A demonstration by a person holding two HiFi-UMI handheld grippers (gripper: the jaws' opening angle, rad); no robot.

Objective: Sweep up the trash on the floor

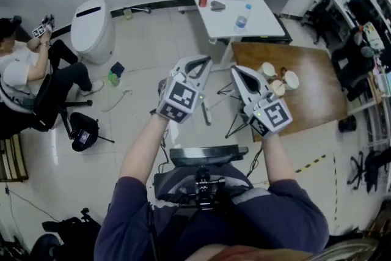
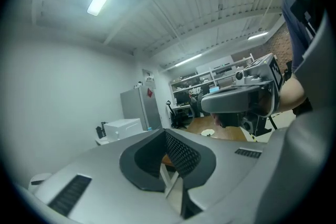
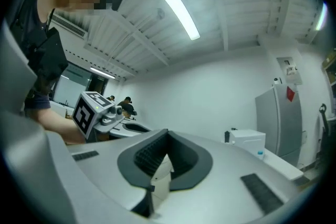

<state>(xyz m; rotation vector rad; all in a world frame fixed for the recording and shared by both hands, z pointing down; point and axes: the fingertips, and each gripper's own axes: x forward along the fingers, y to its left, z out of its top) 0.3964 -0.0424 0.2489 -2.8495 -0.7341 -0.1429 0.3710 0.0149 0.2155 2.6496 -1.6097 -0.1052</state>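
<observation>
Both grippers are held up side by side in front of the person, pointing level into the room. In the head view my left gripper [image 1: 203, 64] is shut with nothing in it, and my right gripper [image 1: 237, 72] is shut and empty too. The left gripper view shows its closed jaws [image 2: 169, 165] and the right gripper [image 2: 241, 99] beside them. In the right gripper view the closed jaws [image 3: 160, 165] point at a white wall, with the left gripper's marker cube [image 3: 94, 110] alongside. Small trash lies on the floor far below at left: a green item [image 1: 113, 77], a dark blue piece [image 1: 118, 68] and a pale strip [image 1: 119, 99].
A white bin [image 1: 93, 30] stands near the trash. A person sits at far left [image 1: 24, 70]. A white table [image 1: 226, 9] carries a box, a red can and a bottle. A wooden table [image 1: 305, 85] with cups is at right. A tripod [image 1: 235, 116] stands below the grippers.
</observation>
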